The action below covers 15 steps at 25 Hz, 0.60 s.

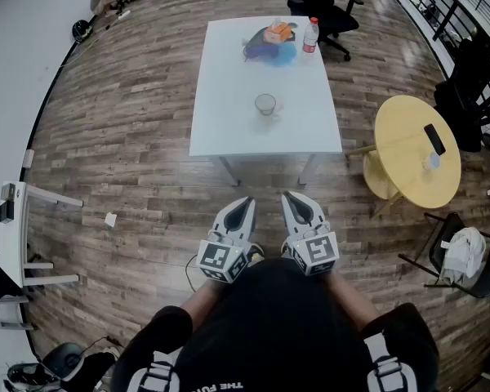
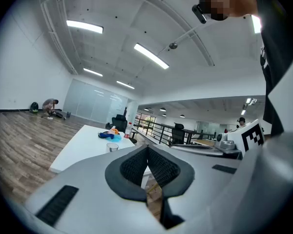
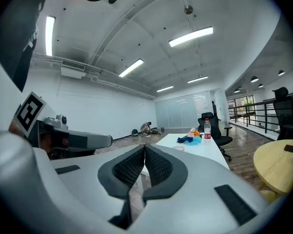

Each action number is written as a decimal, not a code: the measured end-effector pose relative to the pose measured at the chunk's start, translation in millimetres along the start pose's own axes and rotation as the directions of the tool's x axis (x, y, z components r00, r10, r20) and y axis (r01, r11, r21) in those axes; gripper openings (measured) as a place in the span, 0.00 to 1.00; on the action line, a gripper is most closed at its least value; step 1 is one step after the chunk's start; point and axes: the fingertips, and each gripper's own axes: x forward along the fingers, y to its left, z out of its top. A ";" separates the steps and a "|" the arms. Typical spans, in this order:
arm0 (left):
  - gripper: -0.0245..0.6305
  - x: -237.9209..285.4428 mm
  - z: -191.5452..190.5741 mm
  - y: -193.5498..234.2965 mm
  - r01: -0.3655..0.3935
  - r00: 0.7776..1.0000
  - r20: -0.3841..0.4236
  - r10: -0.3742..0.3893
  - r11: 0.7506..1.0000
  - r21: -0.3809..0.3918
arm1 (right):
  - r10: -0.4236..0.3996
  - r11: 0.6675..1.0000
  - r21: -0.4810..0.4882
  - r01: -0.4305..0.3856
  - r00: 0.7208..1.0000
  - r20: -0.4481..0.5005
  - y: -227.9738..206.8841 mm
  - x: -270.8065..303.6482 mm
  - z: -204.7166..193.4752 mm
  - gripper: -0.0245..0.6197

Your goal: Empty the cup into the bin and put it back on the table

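A clear glass cup [image 1: 266, 104] stands upright near the middle of the white table [image 1: 229, 129]; it also shows small in the left gripper view as the cup [image 2: 112, 147] and in the right gripper view as the cup [image 3: 178, 148]. Both grippers are held close to my body, well short of the table. My left gripper [image 1: 247, 202] is shut with nothing in it, its pads [image 2: 136, 167] pressed together. My right gripper [image 1: 287, 197] is shut and empty too, pads [image 3: 131, 167] touching. No bin shows in any view.
At the table's far end lie a blue and orange heap [image 1: 274, 43] and a water bottle [image 1: 311, 34]. A black office chair [image 1: 320, 6] stands behind it. A round yellow table [image 1: 404, 129] with a phone [image 1: 434, 139] sits to the right, a white rack [image 1: 16, 235] to the left.
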 end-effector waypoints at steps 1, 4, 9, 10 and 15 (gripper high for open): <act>0.07 1.5 1.0 2.2 0.002 1.000 -0.001 -0.002 1.000 -0.001 | -0.003 1.000 0.001 0.003 1.000 -0.003 -0.1 1.9 1.1 0.06; 0.07 5.4 2.8 7.5 0.005 1.000 -0.003 -0.005 1.000 0.001 | -0.009 1.000 -0.001 0.009 1.000 -0.012 -1.8 6.4 1.8 0.06; 0.07 10.5 1.9 13.5 0.013 1.000 -0.015 -0.013 1.000 0.001 | -0.014 1.000 0.008 0.014 1.000 -0.007 -4.5 12.1 1.8 0.06; 0.07 11.3 2.1 15.2 0.017 1.000 -0.016 -0.017 1.000 0.004 | -0.016 1.000 0.018 0.016 1.000 -0.001 -4.7 13.0 2.3 0.06; 0.07 10.3 6.1 27.1 0.027 1.000 -0.007 -0.027 1.000 0.005 | -0.010 0.998 0.055 0.009 1.000 0.009 0.8 17.0 1.0 0.06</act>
